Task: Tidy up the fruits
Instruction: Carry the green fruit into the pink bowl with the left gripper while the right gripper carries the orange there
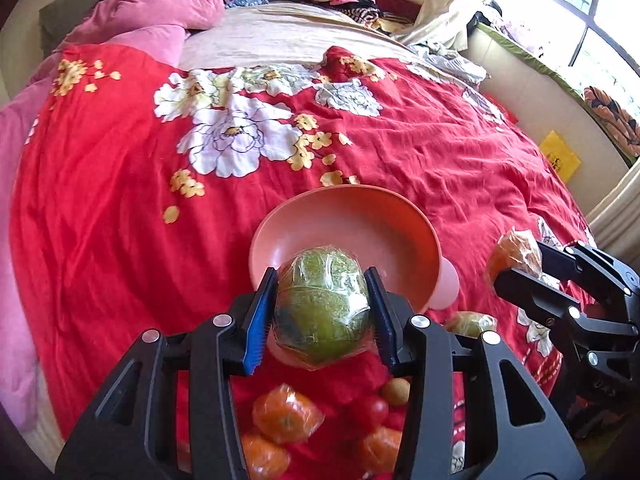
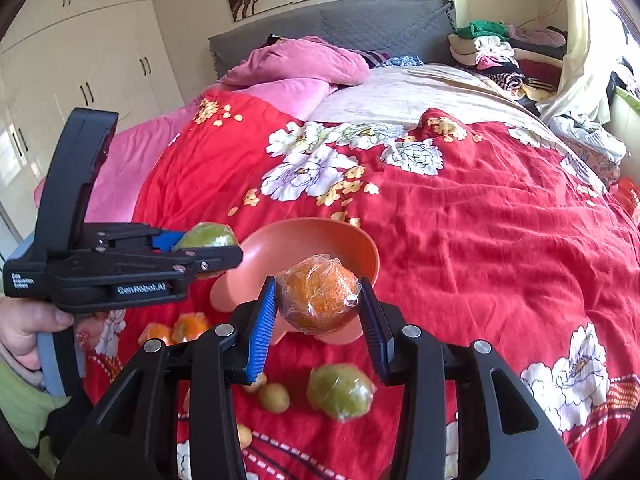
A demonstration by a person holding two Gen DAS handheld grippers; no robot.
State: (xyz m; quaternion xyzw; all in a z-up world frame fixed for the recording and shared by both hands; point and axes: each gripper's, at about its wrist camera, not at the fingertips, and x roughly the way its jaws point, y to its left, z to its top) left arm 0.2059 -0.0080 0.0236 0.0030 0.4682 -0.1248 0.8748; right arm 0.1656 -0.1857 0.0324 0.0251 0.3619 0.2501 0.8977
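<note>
My left gripper (image 1: 322, 312) is shut on a plastic-wrapped green fruit (image 1: 322, 306) and holds it above the near rim of an empty salmon-pink bowl (image 1: 360, 216) on the red floral bedspread. My right gripper (image 2: 318, 310) is shut on a wrapped orange (image 2: 320, 298) in front of the same bowl (image 2: 320, 236). The left gripper (image 2: 208, 248) also shows at the left of the right wrist view, and the right gripper (image 1: 520, 264) at the right of the left wrist view. Loose oranges (image 1: 286, 418), a red fruit (image 1: 370, 410) and a green fruit (image 2: 340, 392) lie below.
Small yellow-brown fruits (image 2: 274, 398) lie on the bedspread (image 2: 480, 240) near me. Pink pillows (image 2: 296, 64) and a grey headboard (image 2: 320, 24) are at the far end. Stacked clothes (image 2: 500, 56) sit at the far right, a window (image 1: 580, 0) beyond.
</note>
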